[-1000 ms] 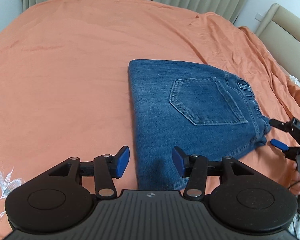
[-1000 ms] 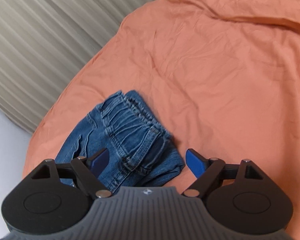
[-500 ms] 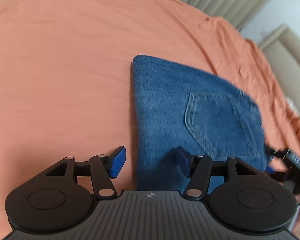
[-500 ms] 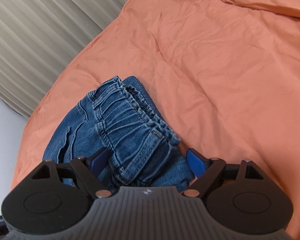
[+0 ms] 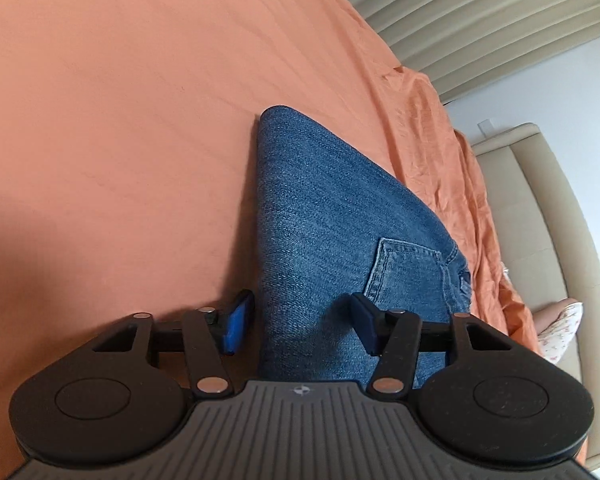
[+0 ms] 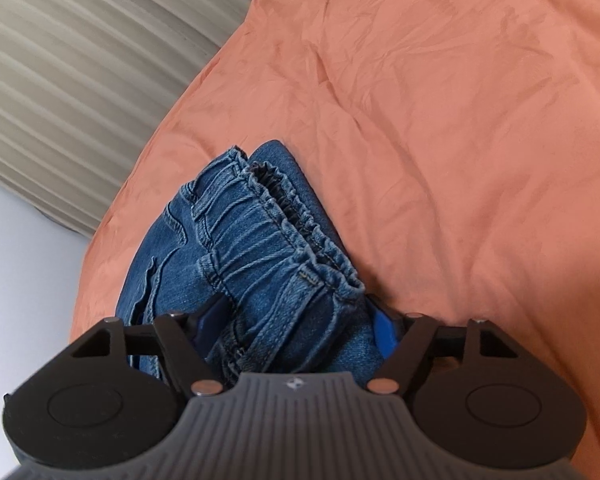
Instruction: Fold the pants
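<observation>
Folded blue denim pants lie on the orange bedsheet, back pocket facing up. My left gripper is open, its jaws straddling the folded edge of the pants near me: one blue pad is on the sheet, the other over the denim. In the right wrist view the elastic waistband end of the pants fills the gap of my right gripper. Its jaws are open around the stacked denim layers, with blue pads on both sides.
Beige curtains hang behind the bed, and they also show in the right wrist view. A beige padded headboard stands at the right. A floral pillow lies by it. The orange sheet spreads wide around the pants.
Both grippers moved down and forward onto the pants. The left now straddles the folded edge, the right now has the waistband end between its jaws. Both stayed open.
</observation>
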### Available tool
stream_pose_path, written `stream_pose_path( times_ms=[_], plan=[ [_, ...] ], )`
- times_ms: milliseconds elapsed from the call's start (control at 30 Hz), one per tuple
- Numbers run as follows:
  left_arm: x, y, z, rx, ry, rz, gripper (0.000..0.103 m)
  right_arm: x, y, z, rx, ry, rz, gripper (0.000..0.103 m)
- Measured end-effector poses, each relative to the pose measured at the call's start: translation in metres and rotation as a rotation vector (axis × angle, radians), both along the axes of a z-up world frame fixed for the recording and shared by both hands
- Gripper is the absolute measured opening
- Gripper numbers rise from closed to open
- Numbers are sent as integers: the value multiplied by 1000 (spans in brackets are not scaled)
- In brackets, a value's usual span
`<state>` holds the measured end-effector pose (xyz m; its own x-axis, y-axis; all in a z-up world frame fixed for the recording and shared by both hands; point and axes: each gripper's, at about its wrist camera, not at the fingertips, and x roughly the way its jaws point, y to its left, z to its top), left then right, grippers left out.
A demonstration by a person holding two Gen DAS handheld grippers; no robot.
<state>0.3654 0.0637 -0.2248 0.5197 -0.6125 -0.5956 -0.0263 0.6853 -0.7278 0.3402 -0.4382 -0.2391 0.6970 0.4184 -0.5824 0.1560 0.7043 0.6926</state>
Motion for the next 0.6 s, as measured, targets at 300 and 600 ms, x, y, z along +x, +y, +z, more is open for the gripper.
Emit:
stream_pose_path(
  times_ms=[300,600],
  plan=[
    [-3,-5,12,45,-44,-7,17,-5,35,36,-256,-47,44,37],
    [-23,2,49,53,-146,10,12,-6,64,110,-384,-106,137,19]
  ],
)
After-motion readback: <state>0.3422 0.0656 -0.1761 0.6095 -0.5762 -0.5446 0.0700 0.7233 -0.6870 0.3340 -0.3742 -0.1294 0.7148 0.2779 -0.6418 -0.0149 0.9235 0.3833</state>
